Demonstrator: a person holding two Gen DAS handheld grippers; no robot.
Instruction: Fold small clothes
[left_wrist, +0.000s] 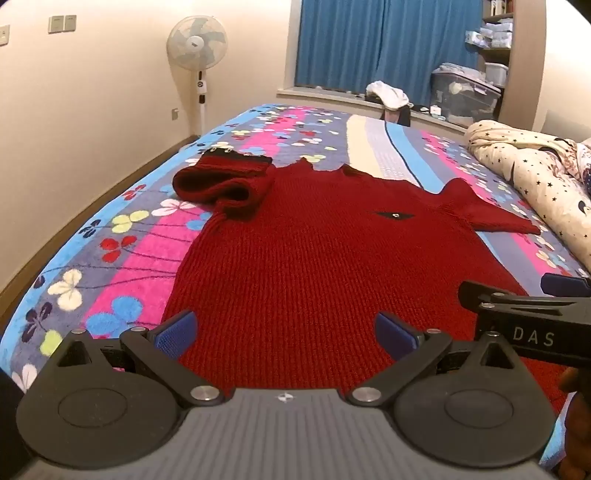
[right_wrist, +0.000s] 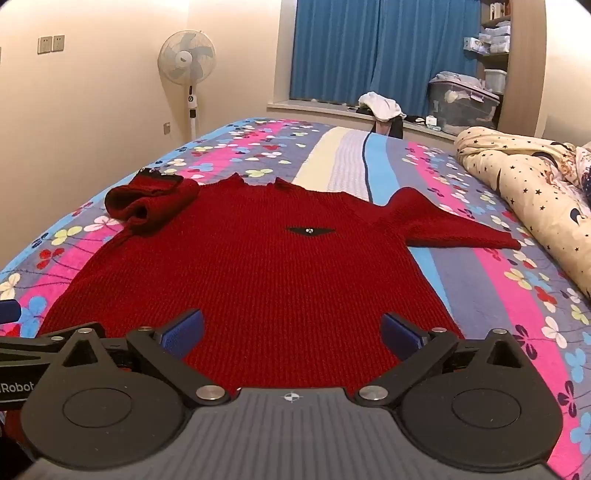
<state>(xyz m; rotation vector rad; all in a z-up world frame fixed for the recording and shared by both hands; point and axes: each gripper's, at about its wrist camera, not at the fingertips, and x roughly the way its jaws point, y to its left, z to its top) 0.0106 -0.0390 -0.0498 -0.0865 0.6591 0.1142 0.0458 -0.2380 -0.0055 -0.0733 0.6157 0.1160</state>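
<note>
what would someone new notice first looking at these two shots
A dark red knit sweater lies spread flat across the middle of the flowered bedspread, one sleeve bunched up at its far left and the other stretched out to the right. Near the camera, the left gripper and right gripper hover over its hem with jaws wide open and empty.

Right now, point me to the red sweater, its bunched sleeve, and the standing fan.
red sweater (right_wrist: 258, 280): right wrist view, on the flat knit body below the black chest patch.
bunched sleeve (left_wrist: 221, 184): left wrist view, on the crumpled roll at the sweater's far left shoulder.
standing fan (left_wrist: 197, 43): left wrist view, on the round head's grille.
</note>
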